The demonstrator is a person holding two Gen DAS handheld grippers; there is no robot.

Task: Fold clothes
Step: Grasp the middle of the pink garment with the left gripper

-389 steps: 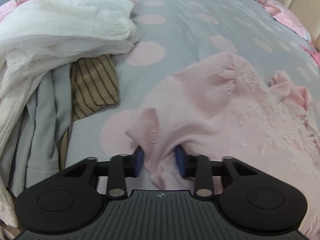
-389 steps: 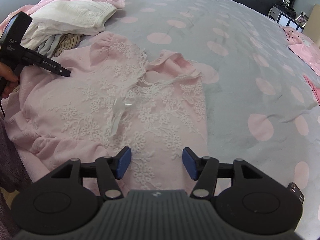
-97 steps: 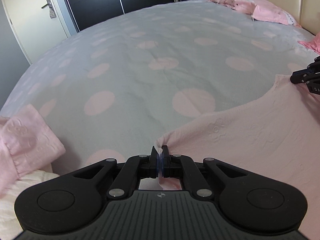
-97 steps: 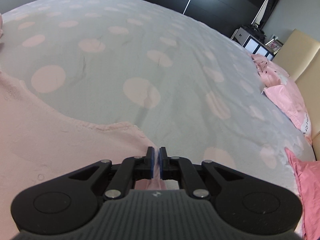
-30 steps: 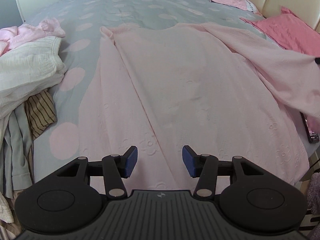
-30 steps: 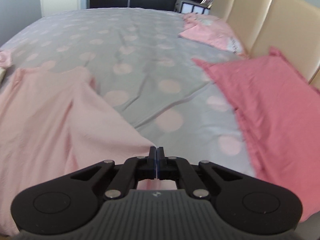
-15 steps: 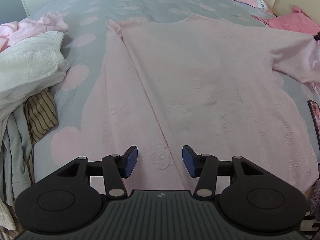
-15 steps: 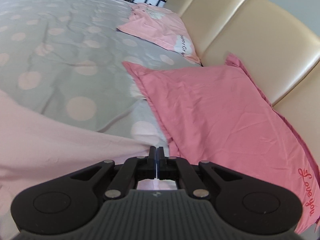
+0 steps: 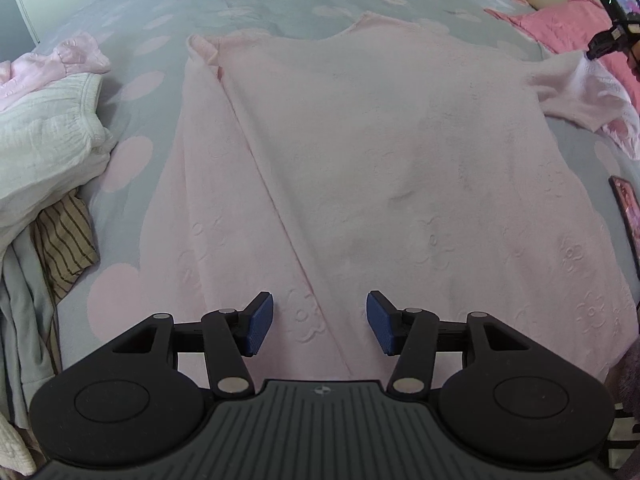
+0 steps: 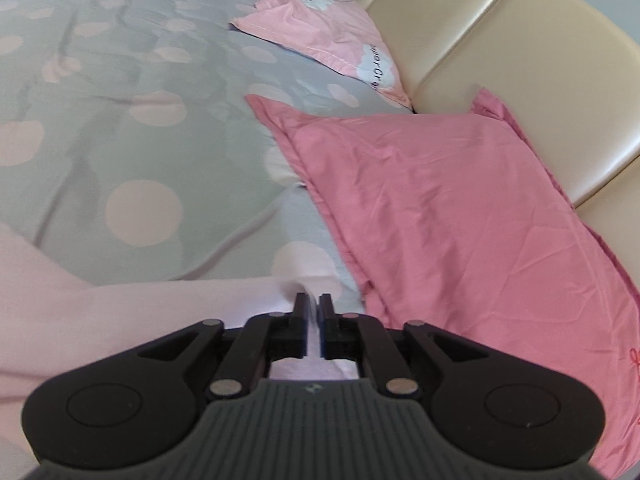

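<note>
Pink dress [image 9: 380,128] flat | left tongs [image 9: 320,322] open above hem | right tongs [image 10: 314,312] nearly closed over sleeve

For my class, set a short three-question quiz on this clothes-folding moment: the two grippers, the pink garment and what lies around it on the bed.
1. True or false: the left gripper is clamped on the pink garment.
2. What lies right of the right gripper? A) white garment B) dark pink pillow C) striped cloth
3. Fill in: the garment's left side is ____ over its body.

Key
1. False; its fingers stand apart above the hem.
2. B, the dark pink pillow.
3. Folded.
</note>
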